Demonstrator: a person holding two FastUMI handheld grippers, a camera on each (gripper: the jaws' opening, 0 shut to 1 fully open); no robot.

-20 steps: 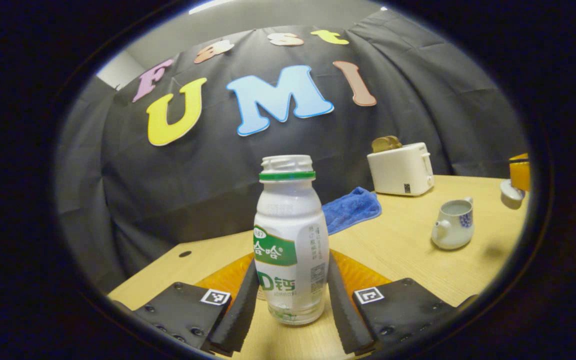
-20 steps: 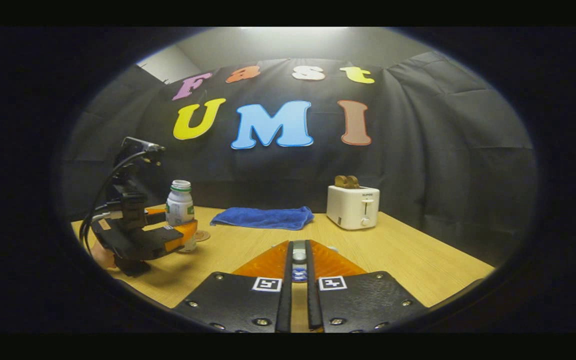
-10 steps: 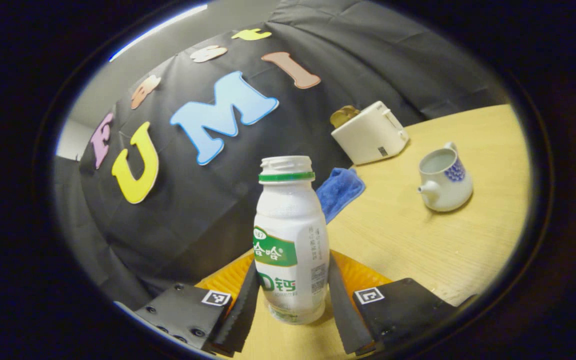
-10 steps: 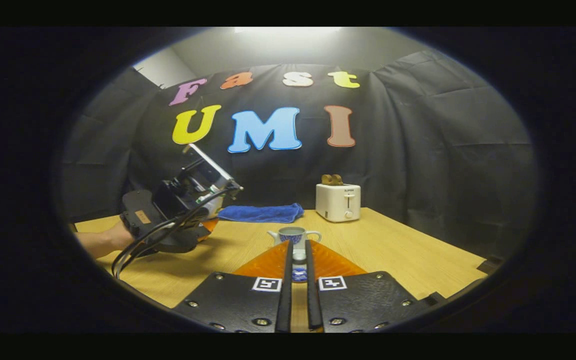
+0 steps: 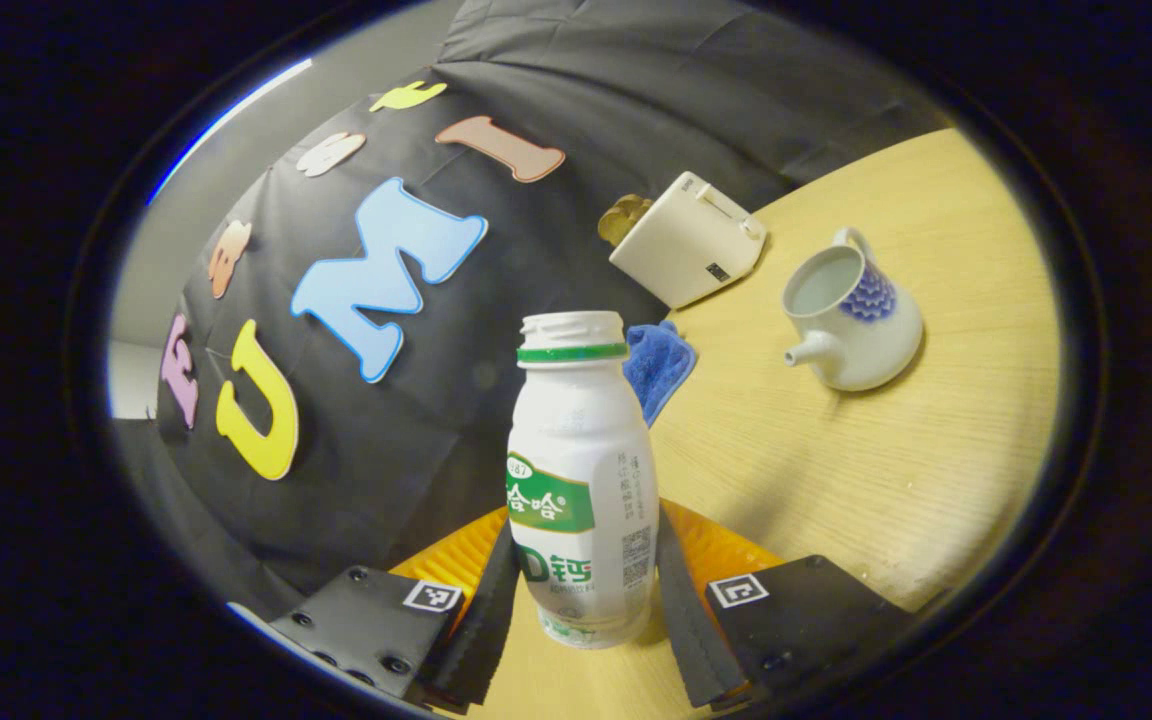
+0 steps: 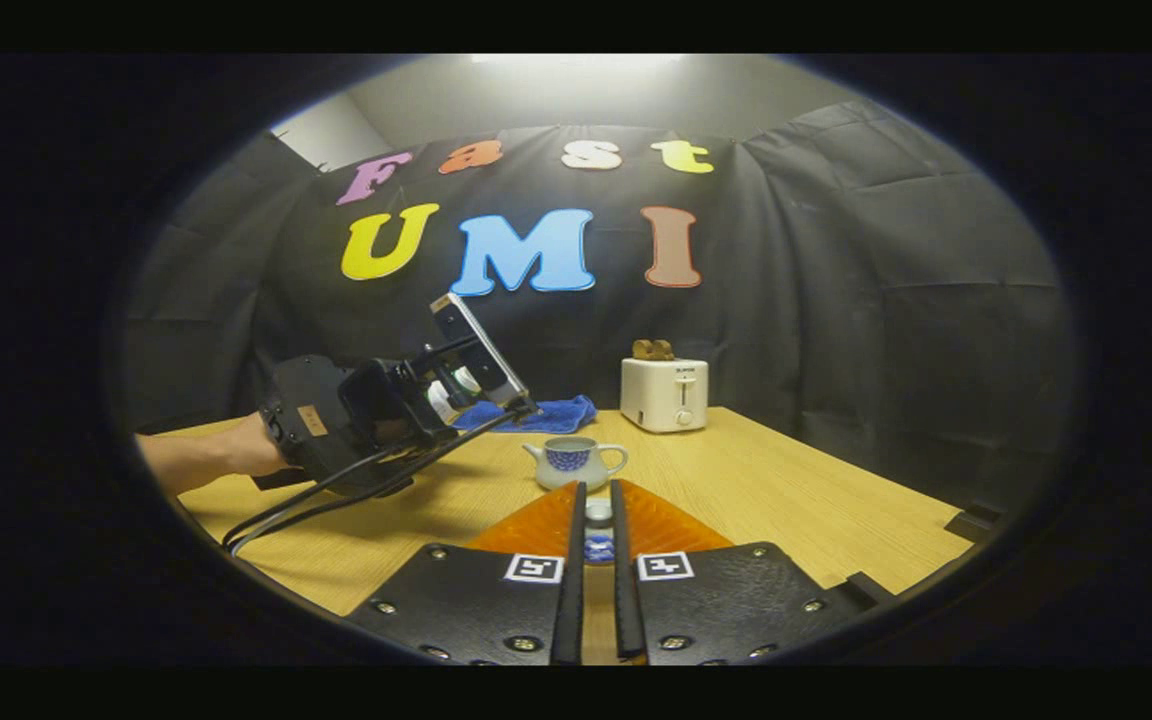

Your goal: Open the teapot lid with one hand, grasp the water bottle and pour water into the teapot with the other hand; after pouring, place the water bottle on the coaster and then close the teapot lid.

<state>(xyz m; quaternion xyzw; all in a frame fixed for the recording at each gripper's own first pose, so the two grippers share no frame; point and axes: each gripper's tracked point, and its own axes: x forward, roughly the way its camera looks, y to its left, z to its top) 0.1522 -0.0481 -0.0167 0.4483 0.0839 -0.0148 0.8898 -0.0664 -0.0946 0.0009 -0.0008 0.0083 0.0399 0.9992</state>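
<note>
Our left tongs (image 5: 581, 600) squeeze a small white plastic water bottle with a green label (image 5: 581, 480). Both fingers (image 5: 484, 610) press on its lower sides. The bottle has no cap, and a green ring sits under its open mouth. In the left gripper view the whole room looks tipped over to one side.

Past the bottle, up and to the right of these tongs, a round white teapot with a blue flower pattern (image 5: 851, 320) stands on the light wooden table (image 5: 836, 480). Its top is open and we can see inside. Its spout points toward the bottle. It is well apart from the bottle.

Farther off, a blue cloth (image 5: 658, 365) lies just behind the bottle's neck, and a white toaster with brown bread in it (image 5: 688, 240) stands near the wall.

Our right tongs (image 6: 596, 590) are closed on a small white teapot lid with a blue pattern (image 6: 597, 530), and both fingers press on it. Just ahead of these tongs the teapot (image 6: 574, 462) stands on the table. To the left of it, a hand (image 6: 236, 455) holds the left tongs (image 6: 406, 400) in the air, tipped toward the teapot. Behind the teapot lie the cloth (image 6: 536, 414) and the toaster (image 6: 664, 392).
</note>
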